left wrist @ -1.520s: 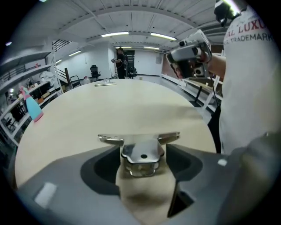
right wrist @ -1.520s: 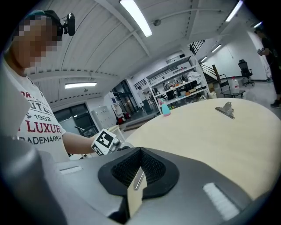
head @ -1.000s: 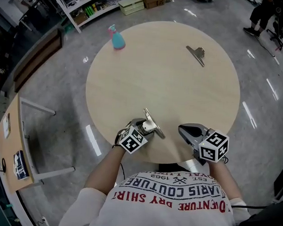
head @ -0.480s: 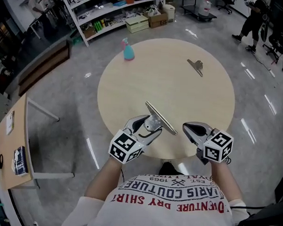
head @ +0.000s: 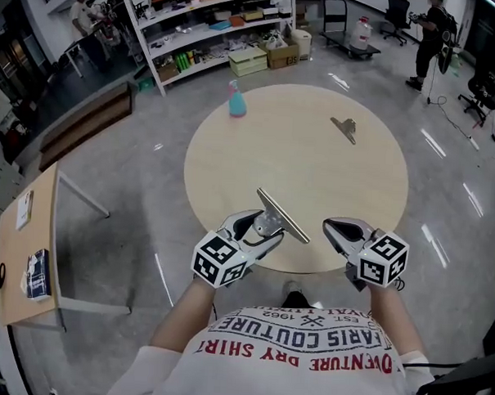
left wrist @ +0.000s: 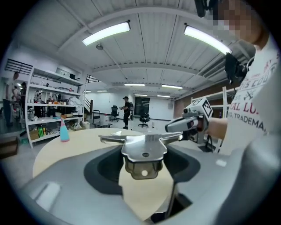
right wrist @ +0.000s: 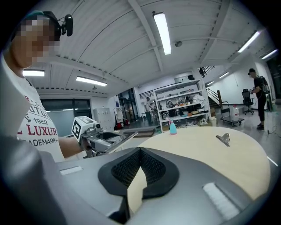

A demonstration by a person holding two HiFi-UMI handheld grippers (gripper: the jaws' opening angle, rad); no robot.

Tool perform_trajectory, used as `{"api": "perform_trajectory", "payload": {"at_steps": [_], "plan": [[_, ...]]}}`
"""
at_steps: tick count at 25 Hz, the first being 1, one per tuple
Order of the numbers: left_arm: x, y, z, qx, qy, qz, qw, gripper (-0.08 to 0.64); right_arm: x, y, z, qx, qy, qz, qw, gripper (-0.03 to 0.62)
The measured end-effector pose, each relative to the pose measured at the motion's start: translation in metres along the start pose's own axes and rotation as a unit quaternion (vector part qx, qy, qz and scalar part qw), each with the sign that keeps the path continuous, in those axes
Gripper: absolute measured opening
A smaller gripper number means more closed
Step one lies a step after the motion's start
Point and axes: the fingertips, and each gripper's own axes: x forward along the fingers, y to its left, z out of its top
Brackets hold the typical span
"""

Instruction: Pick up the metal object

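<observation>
A large metal clip (head: 281, 216) hangs above the near edge of the round wooden table (head: 314, 167), clear of the top. My left gripper (head: 261, 227) is shut on its handle. In the left gripper view the clip (left wrist: 145, 148) sits between the jaws with its long bar across them. My right gripper (head: 334, 229) hovers beside it to the right, jaws together with nothing in them; it also shows in the left gripper view (left wrist: 174, 127). A second, smaller metal clip (head: 345, 128) lies on the far right of the table, also seen in the right gripper view (right wrist: 225, 139).
A blue spray bottle (head: 236, 100) stands at the table's far left edge. Shelving (head: 198, 27) with boxes runs behind the table. A side table (head: 28, 248) with small items stands at the left. People stand at the back right (head: 430, 37) and back left.
My left gripper has risen from the table's near edge, lifting the metal clip with it. The right gripper has risen too and stayed beside it.
</observation>
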Motion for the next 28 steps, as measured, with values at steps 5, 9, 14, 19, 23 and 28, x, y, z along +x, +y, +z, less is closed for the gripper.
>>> {"api": "perform_trajectory", "payload": {"at_steps": [5,9,14,19,23,28], "plan": [[-0.001,-0.008,-0.005,0.006,0.008,-0.001,0.9999,0.281,-0.003,0.005,-0.005,0.0,0.005,-0.004,1.0,0.0],[-0.001,-0.012,-0.008,0.01,0.014,-0.003,0.9998,0.281,-0.007,0.007,-0.004,0.007,-0.007,0.0,1.0,0.0],[-0.002,-0.012,-0.006,0.004,0.014,-0.001,0.9999,0.281,-0.009,0.009,-0.001,0.004,-0.007,0.005,1.0,0.0],[-0.003,-0.018,0.0,0.01,0.013,-0.001,0.9999,0.281,-0.014,0.007,0.002,0.002,-0.008,0.004,1.0,0.0],[-0.007,-0.025,0.0,0.018,0.014,-0.003,0.9997,0.281,-0.014,0.014,0.002,0.0,-0.007,0.003,1.0,0.0],[-0.012,-0.028,0.0,0.022,0.014,-0.005,0.9996,0.281,-0.014,0.022,0.002,-0.005,-0.005,0.002,1.0,0.0]]}}
